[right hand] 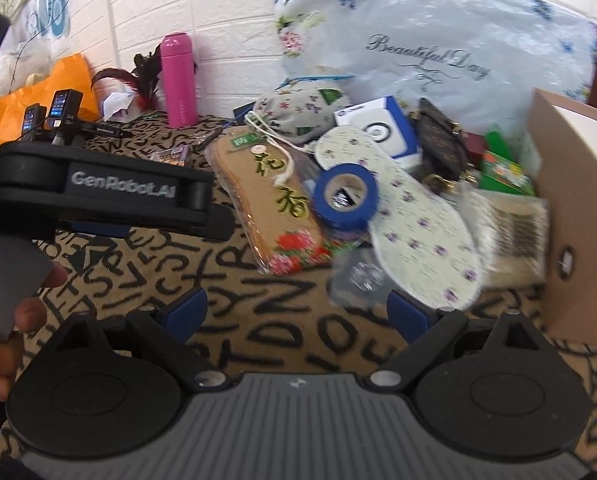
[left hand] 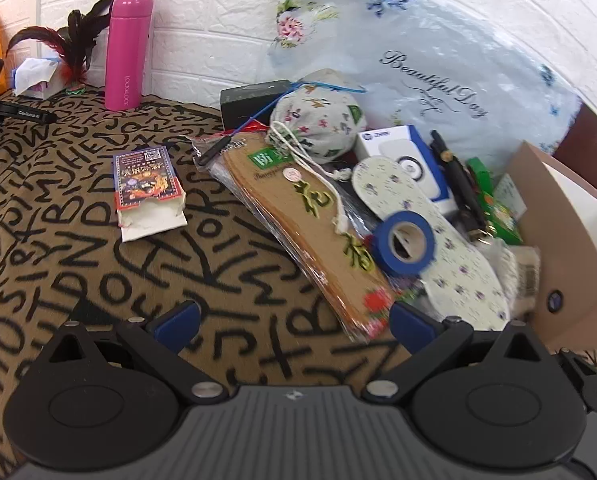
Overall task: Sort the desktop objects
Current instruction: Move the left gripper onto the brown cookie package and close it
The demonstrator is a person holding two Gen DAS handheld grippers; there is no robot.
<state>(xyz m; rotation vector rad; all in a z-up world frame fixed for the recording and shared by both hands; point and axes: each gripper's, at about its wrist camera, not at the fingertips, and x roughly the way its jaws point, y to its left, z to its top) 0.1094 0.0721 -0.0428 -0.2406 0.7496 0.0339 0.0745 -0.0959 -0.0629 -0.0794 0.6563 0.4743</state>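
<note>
Both tongs, left [left hand: 294,322] and right [right hand: 296,314], hang spread wide with nothing between them, low over the lettered counter [left hand: 98,280]. From the left: the pink bottle [left hand: 127,50] stands upright and reads "LOCK&LOCK"; we judge a careless sweep could tip it. The card box [left hand: 148,192] lies alone. Right of it, the blue tape roll [left hand: 404,243] rests on stacked insoles [left hand: 306,232] in the pile; tugging either could roll it away. The plastic bag [left hand: 438,76] behind reads "Beautiful Day".

"Beautiful Day" on the floral bag [left hand: 438,76]; "GenRobot.AI" on the left gripper [right hand: 122,191].
</note>
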